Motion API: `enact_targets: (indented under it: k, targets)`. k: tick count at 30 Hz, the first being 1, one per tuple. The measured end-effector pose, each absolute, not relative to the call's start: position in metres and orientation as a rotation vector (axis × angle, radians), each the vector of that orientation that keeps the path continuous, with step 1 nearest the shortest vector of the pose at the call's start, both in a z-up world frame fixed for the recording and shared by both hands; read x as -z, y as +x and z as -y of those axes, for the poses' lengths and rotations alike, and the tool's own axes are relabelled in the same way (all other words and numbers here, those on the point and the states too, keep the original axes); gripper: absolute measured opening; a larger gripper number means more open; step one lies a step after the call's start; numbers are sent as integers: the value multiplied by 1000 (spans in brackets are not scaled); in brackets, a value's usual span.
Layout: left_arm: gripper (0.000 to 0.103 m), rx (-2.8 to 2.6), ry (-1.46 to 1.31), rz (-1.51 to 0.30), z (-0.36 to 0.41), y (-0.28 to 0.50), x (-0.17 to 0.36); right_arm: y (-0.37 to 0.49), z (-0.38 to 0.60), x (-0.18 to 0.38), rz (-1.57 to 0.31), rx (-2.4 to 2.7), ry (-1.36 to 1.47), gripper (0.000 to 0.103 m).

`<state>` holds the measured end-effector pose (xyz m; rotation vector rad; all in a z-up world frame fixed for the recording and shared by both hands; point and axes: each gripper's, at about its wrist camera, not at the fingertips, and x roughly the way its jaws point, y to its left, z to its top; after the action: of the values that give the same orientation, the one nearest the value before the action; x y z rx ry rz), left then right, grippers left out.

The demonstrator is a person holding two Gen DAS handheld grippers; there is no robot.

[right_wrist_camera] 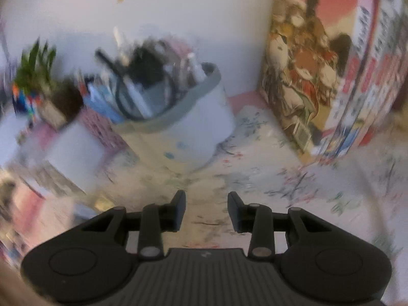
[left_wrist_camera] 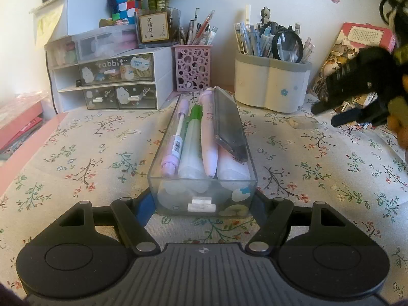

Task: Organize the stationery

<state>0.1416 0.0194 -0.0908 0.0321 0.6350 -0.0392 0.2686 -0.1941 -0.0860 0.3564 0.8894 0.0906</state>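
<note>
left hand-held gripper point(left_wrist_camera: 204, 204): clamped on the near end of the clear drawer point(left_wrist_camera: 202, 153), one finger on each side wall; the fingertips are mostly hidden behind the walls.
clear drawer: sits on the floral cloth of the desk point(left_wrist_camera: 89, 158), about mid-desk, its long axis running toward the back edge.
drawer contents: a lilac pen point(left_wrist_camera: 176, 137), a green-capped tube point(left_wrist_camera: 192, 137), a pink pen point(left_wrist_camera: 208, 132) and a dark flat case point(left_wrist_camera: 229, 125) propped on top, all lying lengthwise.
right hand-held gripper point(right_wrist_camera: 206, 210): jaws partly apart with nothing between them, hovering over bare cloth near the right edge of the desk; in the left view it is a dark blur.
back edge: drawer unit point(left_wrist_camera: 112, 76), pink holder point(left_wrist_camera: 193, 67) and white pen pot point(left_wrist_camera: 271, 81) in a row.
progress: looks well along, with several items already filed in the drawer; it probably belongs in the drawer unit.
hard to make out: the right view is smeared by motion, so loose stationery there cannot be told; a clear scrap point(left_wrist_camera: 302, 122) by the pot is unidentifiable.
</note>
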Motion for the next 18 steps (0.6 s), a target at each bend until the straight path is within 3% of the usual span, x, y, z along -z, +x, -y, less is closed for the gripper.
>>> enact_targets:
  k: [10, 18]
  targets:
    - [72, 39, 32, -635, -19, 142, 91, 281, 177, 106, -796, -232, -124, 40]
    - [72, 41, 32, -635, -18, 142, 91, 295, 186, 109, -743, -471, -245, 45]
